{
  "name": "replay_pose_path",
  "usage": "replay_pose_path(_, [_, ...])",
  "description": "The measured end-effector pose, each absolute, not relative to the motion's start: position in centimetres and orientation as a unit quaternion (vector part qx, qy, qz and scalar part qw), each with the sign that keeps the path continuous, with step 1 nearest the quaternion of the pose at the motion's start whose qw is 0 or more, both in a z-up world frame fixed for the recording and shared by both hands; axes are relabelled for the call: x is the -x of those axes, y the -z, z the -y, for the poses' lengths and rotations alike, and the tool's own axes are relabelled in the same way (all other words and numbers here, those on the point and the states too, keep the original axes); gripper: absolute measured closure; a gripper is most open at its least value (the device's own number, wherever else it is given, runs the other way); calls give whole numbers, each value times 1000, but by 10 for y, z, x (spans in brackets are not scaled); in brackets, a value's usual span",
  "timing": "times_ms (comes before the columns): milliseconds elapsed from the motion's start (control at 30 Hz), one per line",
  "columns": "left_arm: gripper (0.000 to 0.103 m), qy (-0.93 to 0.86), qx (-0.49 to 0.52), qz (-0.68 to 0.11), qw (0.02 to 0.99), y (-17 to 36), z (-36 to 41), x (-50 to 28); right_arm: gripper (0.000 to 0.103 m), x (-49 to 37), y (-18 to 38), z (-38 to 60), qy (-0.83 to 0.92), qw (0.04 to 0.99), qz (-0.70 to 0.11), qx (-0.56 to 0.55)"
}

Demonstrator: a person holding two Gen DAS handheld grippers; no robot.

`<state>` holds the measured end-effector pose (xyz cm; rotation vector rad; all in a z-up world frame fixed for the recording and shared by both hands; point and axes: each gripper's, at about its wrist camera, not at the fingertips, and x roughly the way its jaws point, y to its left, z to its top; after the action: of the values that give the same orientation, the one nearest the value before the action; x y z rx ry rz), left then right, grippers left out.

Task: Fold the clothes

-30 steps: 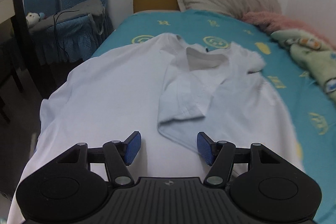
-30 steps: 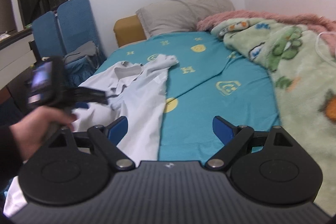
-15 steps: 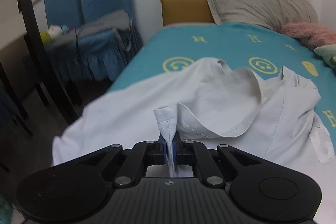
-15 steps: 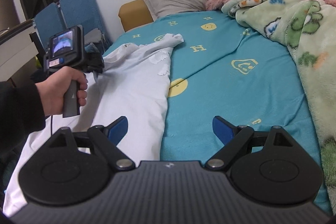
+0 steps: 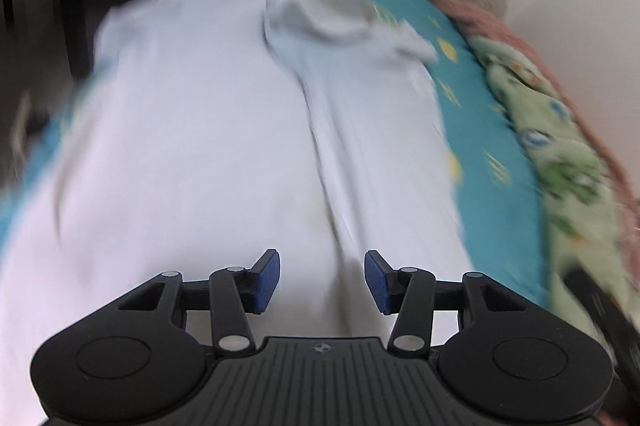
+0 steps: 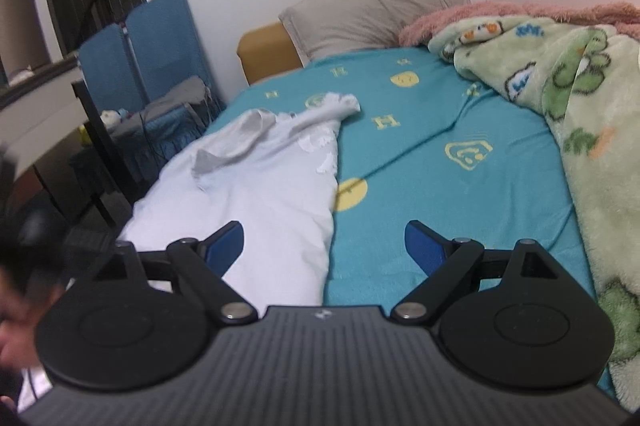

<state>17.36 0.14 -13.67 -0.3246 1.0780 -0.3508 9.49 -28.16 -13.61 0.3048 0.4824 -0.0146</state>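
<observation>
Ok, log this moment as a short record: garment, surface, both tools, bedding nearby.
garment: white shirt, spread lengthwise, collar end rumpled toward the pillow
surface: teal bedsheet with yellow prints
left tool: open, over the shirt, holding nothing; view motion-blurred
right tool: open, empty, above the shirt's right edge
bedding: grey pillow at the head; green blanket along the right side

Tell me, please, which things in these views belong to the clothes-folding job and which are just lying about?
Part of the job:
- white shirt, spread on the bed
- left tool, open, over the shirt
- right tool, open, at the shirt's edge

Just lying about:
- grey pillow
- green cartoon blanket
- pink fluffy blanket
- blue chair
- teal bedsheet
</observation>
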Motion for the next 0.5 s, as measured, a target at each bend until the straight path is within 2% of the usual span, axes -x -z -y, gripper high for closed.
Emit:
replay_pose_path(167, [53,183,112,-509,833,136,2,-106,14,-76,117,287,11,963,-216,-163])
replay_pose_path(400, [56,191,110,-548,807,160,-4,-80,14,-49,106,292,20,958,-212,-190])
replay_pose_path(433, [59,195,118,-550,804,158,-5,-77,14,-47,106,291,20,958,-214,-188])
replay_pose_path(500, [73,204,132,-554,796,156,-7,-72,14,-43,106,288,17,958,-218,-183])
